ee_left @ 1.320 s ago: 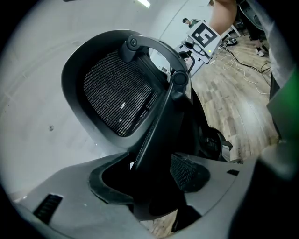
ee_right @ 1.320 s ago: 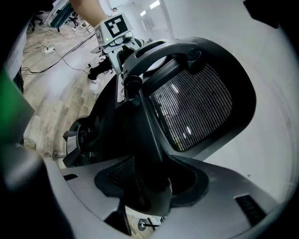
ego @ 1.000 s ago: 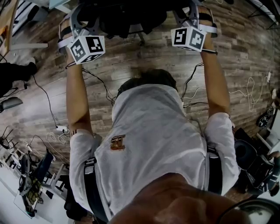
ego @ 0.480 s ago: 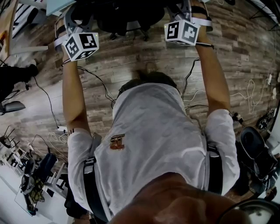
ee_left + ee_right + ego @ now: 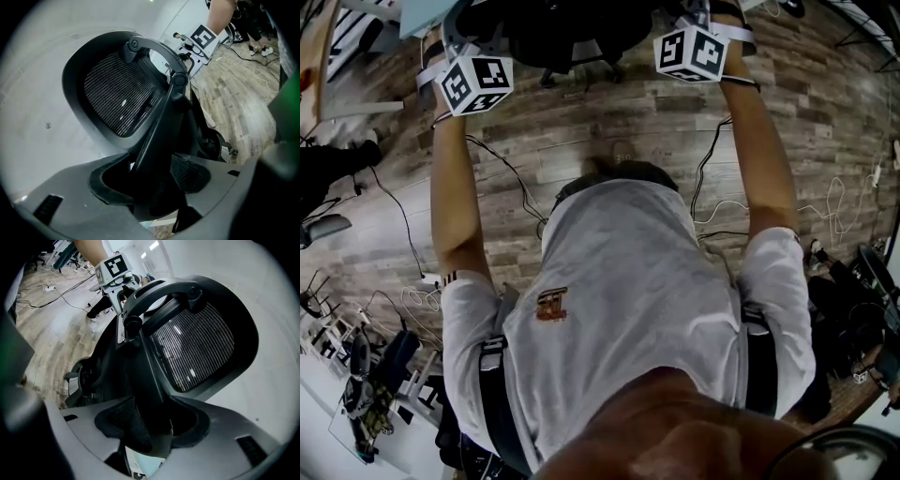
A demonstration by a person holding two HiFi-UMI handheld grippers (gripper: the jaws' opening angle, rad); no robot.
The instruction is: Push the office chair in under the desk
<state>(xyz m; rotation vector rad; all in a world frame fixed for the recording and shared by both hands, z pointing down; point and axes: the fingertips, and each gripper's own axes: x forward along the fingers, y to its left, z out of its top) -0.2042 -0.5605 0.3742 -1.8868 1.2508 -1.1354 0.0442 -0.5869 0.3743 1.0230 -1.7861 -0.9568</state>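
Chair: the chair (image 5: 553,33) stands on the floor (image 5: 619,122) ahead of the person, between the 2 grippers.
Worktop: the worktop (image 5: 427,13) lies at the far left, its corner just beside the chair.
Left gripper: the left gripper (image 5: 150,185) is at the chair's left side, with a strut of the chair's back between its jaws.
Right gripper: the right gripper (image 5: 150,427) is at the chair's right side, with the back's edge between its jaws.
Headrest: the headrest (image 5: 115,91) sits beyond the jaws, atop that strut.
Cables: the cables (image 5: 502,169) lie on the floor, between chair and person.
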